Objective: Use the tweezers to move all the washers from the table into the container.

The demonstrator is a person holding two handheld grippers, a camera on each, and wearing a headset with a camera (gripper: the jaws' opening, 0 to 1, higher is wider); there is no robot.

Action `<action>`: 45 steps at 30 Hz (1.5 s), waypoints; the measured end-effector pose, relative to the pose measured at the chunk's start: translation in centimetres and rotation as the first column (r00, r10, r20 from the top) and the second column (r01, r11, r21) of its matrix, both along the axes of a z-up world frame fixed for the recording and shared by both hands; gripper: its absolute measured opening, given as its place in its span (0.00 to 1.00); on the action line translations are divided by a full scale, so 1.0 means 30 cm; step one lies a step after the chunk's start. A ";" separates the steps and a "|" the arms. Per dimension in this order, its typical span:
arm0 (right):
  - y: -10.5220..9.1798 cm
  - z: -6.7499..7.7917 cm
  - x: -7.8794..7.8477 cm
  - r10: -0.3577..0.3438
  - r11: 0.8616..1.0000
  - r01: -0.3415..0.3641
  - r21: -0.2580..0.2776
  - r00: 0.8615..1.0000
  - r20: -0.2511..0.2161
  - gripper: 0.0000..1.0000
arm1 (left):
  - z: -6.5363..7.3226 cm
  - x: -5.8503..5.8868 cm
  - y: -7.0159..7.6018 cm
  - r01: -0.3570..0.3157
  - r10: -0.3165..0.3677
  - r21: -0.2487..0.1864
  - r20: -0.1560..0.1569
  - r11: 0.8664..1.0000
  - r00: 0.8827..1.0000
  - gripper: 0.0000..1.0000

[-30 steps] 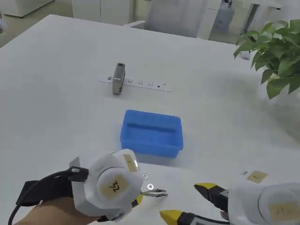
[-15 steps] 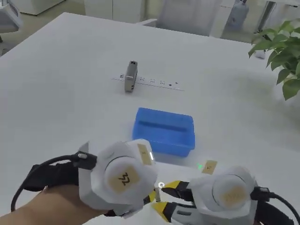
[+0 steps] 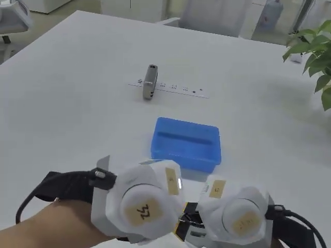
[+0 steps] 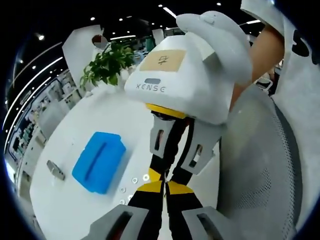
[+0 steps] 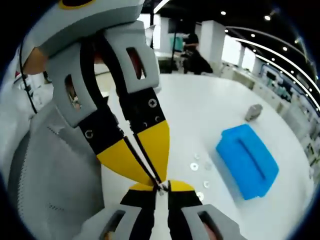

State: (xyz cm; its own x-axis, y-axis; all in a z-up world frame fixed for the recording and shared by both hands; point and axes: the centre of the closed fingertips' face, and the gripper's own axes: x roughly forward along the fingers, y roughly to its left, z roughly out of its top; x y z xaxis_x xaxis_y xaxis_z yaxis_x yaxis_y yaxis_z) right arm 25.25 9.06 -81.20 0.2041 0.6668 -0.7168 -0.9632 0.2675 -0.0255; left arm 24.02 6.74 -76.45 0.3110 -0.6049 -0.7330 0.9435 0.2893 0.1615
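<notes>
Left gripper and right gripper, nose to nose low over the near edge of the white table. In the head view their white housings sit side by side, just short of the blue container.

Left gripper: yellow-tipped jaws closed on the tweezers, whose two thin dark arms run out from between the pads toward the right gripper.

Right gripper: jaws drawn in to a sliver, with the tips of the tweezers lying between the yellow pads (the right gripper view shows them meeting at that point).

Washers: several small rings lying flat on the table between the grippers and the near side of the container, apart from one another. None can be made out inside the container, whose floor is poorly seen.

Container: a shallow rectangular tray, upright, open side up.

Beyond it, a small grey metal block stands on the table beside a row of dark marks. A leafy plant is at the table's far right, and a grey mesh chair appears behind the right gripper in the left gripper view.
</notes>
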 end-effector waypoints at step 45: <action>0.032 0.034 0.041 -0.007 1.000 0.007 0.014 0.999 0.054 0.01 | 0.075 0.020 0.289 -0.564 0.604 -0.270 0.091 0.780 0.792 0.43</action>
State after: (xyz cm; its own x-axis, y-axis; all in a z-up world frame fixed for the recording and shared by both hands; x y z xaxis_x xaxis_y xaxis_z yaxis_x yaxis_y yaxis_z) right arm 26.47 10.00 -80.17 0.2469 0.6748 -0.6955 -0.9587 0.2749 -0.0736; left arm 24.63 15.41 -74.21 0.7591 -0.4038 -0.5107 0.5463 0.8217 0.1623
